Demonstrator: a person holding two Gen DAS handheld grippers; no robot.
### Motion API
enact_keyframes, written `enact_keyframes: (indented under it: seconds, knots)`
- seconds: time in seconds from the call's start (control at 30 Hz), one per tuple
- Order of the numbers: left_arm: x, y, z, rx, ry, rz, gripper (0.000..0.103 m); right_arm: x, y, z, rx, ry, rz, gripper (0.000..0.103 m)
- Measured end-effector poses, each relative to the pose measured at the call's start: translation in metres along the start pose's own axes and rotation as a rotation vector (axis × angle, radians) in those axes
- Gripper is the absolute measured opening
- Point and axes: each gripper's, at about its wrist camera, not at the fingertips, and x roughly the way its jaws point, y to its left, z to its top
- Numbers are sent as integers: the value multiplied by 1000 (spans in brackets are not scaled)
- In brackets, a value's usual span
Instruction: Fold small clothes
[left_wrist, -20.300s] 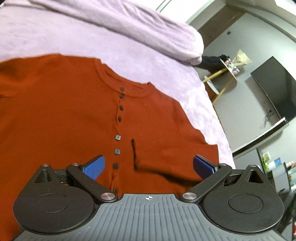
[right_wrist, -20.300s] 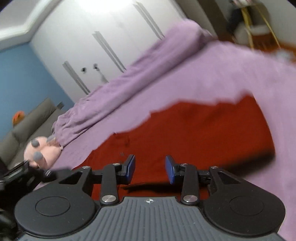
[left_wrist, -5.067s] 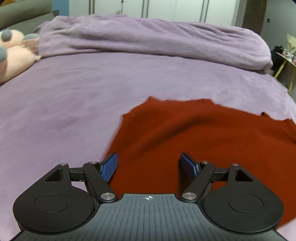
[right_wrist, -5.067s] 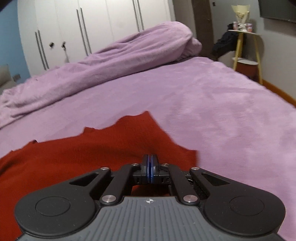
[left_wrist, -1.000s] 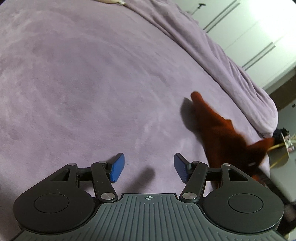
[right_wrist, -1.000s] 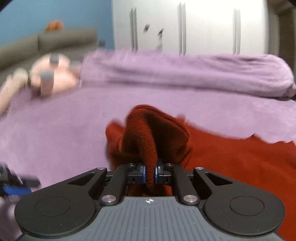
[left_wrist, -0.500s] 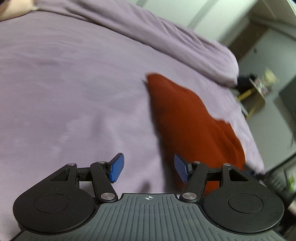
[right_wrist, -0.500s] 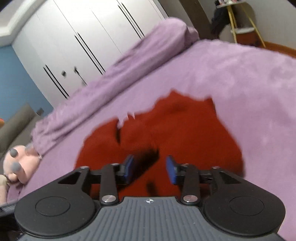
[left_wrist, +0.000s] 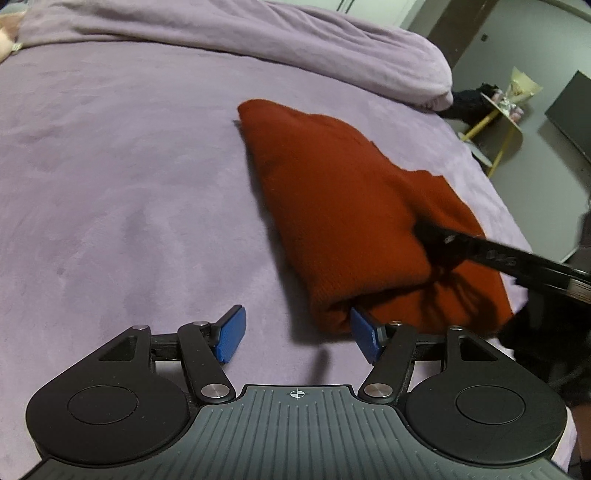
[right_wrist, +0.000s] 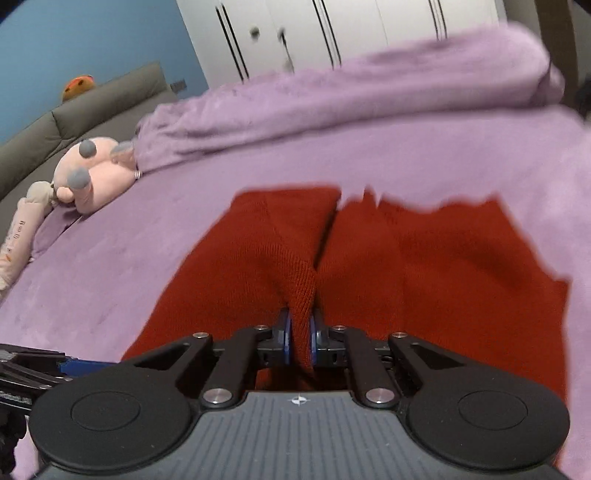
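Right wrist view: the right tool (right_wrist: 299, 341) is clamped on a pinched ridge of the red sweater (right_wrist: 369, 258), which lies folded on the purple bed (right_wrist: 110, 266).
Left wrist view shows the left tool (left_wrist: 297, 334) with its blue pads spread apart, hovering just beside the near corner of the sweater, its right pad at the fabric's edge. A pink plush toy (right_wrist: 92, 173) lies on the bed well beyond the sweater, near the rumpled blanket (right_wrist: 332, 92).

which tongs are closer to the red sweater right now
Right. The right tongs are shut on a fold of the red sweater; the left tongs are open just beside its near corner.
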Motion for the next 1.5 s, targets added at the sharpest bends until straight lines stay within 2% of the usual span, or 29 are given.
enact_keyframes:
  seconds: [0.07,0.13,0.27,0.3,0.37,0.4,0.43,0.5,0.53,0.6,0.7,0.8,0.87,0.93,1.07,1.13,1.2,1.3,1.37,1.43,1.5]
  knots:
    - [3,-4,1,-6,-5,10,68,-21,9,-1,23,-86,-20,8]
    - [6,-6,1,-13,0,33,68,-41,5,-9,124,-128,-60,8]
    - [12,-6,-2,-23,35,37,68,-37,-5,-44,194,-31,-198,8]
    - [13,-7,-3,-18,41,43,68,-32,-9,-51,217,-13,-178,9]
    - [11,-9,-3,4,38,54,68,-37,-13,-48,238,-42,-129,14]
    - [11,-9,-3,9,35,54,68,-40,-14,-43,247,-57,-107,25]
    - [10,-9,-2,5,34,54,68,-44,-18,-37,265,-84,-93,49]
    - [12,-7,-1,-10,38,50,68,-43,-29,-24,294,-112,-83,78]
    - [13,-7,-2,-12,38,50,68,-41,-35,-19,305,-106,-63,79]
    - [13,-10,-3,-4,34,56,68,-31,-43,-12,328,-71,-27,79]
    - [13,-13,-4,11,37,54,68,-7,-65,-6,436,11,68,79]
    - [13,-10,-3,13,40,51,68,14,-66,-4,455,36,70,79]
    - [13,-8,-2,6,43,48,68,21,-62,2,458,40,103,71]
    - [14,-8,-1,6,42,46,68,25,-53,9,440,40,129,54]
    - [16,-11,-3,17,43,56,68,36,-28,15,310,42,86,38]
    - [17,-13,-3,19,43,58,70,39,-19,17,268,42,47,22]
    - [17,-14,-2,17,46,60,70,33,-2,22,171,23,-33,15]
    - [13,-16,0,5,49,63,70,1,27,33,-16,-95,-159,13]
    - [9,-18,0,4,36,49,70,-22,37,35,-80,-173,-228,13]
    - [8,-21,1,4,30,24,73,-39,42,26,-179,-235,-349,13]
    - [10,-28,1,18,31,20,73,-45,34,13,-195,-233,-442,13]
